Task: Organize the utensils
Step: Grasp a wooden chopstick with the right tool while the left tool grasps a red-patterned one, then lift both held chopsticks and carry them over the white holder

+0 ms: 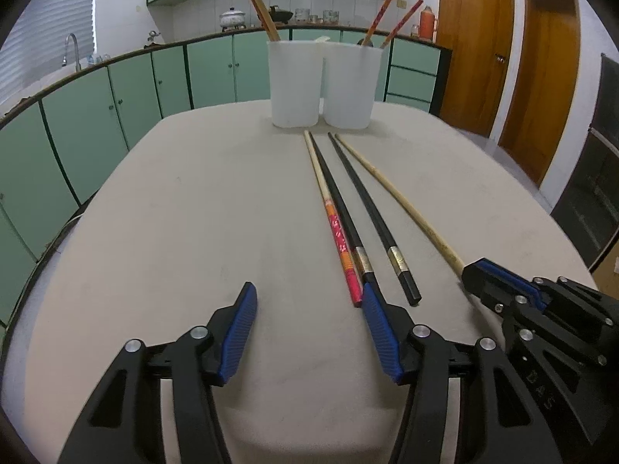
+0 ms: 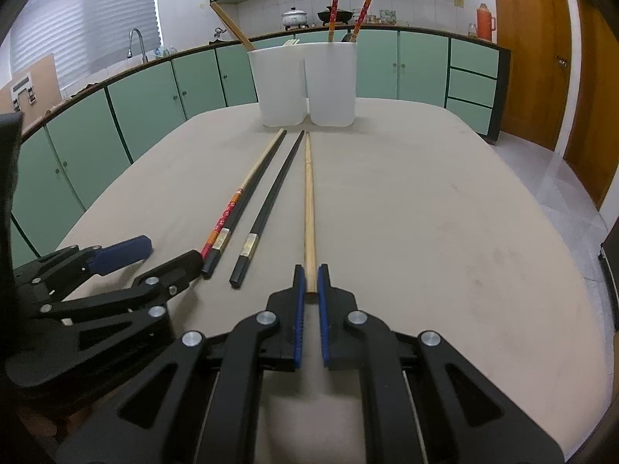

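Several chopsticks lie side by side on the beige table (image 1: 174, 212): a red-and-orange patterned one (image 1: 339, 237), two black ones (image 1: 373, 212) with gold bands, and a plain bamboo one (image 1: 398, 197). My right gripper (image 2: 310, 274) is shut on the near end of the bamboo chopstick (image 2: 308, 193), which still rests on the table. My left gripper (image 1: 307, 297) stands open with only bare table between its pads. Its right finger (image 1: 377, 321) sits at the near ends of the red chopstick and the black one beside it. The right wrist view shows the left gripper (image 2: 173, 250) at the left.
Two white plastic containers (image 1: 296, 85) (image 1: 350, 85) stand together at the table's far edge, one holding wooden chopsticks (image 1: 261, 9), the other red patterned ones (image 1: 383, 9). Green kitchen cabinets (image 1: 116, 100) run behind, and wooden doors (image 1: 476, 50) are at the right.
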A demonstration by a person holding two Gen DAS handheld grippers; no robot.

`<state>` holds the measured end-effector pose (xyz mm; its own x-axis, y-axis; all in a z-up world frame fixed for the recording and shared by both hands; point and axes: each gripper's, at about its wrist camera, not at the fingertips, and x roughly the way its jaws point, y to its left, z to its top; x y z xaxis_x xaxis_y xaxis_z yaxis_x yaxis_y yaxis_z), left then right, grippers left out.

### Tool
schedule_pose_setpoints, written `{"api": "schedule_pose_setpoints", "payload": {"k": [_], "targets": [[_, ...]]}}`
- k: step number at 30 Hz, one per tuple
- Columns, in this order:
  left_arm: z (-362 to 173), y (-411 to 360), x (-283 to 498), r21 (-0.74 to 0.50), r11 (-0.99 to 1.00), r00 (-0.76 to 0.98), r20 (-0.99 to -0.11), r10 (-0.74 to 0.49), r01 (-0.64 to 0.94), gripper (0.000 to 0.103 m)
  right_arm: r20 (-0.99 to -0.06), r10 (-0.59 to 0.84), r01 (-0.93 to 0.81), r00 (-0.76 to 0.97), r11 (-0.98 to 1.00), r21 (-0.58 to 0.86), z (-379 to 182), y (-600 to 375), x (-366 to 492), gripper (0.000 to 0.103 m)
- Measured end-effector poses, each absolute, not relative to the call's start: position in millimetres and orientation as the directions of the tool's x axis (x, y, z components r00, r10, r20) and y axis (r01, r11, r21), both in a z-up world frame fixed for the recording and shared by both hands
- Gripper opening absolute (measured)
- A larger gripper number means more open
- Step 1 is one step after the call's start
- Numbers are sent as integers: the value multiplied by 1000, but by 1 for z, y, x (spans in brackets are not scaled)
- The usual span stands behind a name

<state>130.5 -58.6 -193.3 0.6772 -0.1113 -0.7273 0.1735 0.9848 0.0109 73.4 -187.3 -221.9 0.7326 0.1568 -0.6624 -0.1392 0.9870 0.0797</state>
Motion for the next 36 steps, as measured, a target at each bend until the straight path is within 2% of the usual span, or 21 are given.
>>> {"api": "schedule_pose_setpoints", "payload": {"k": [6,9,12,16,27,36], "targets": [[-194,-61,134,11,988,673,-733,-96,153,49,-662,164,-144,732,986,86,-222,-189,72,6],[-194,-63,134,10,989,680,-727,-92,145,35,-666,165,-147,727,986,83,-223,-188,73,6],[-194,-64,134,5,990,685,-723,-93,139,27,-670,160,-147,725,986,76,-224,-186,74,6],[-195,-63,133,-19,990,687,-718,-109,138,5,-673,156,-152,723,986,66,-225,-184,75,6],[-186,-59,129,-48,990,699,-704,-128,133,5,-668,165,-151,725,985,80,-221,-189,75,6],[-151,-52,119,-51,990,753,-644,-135,134,5,-607,164,-143,777,986,84,-191,-200,70,6]]}}
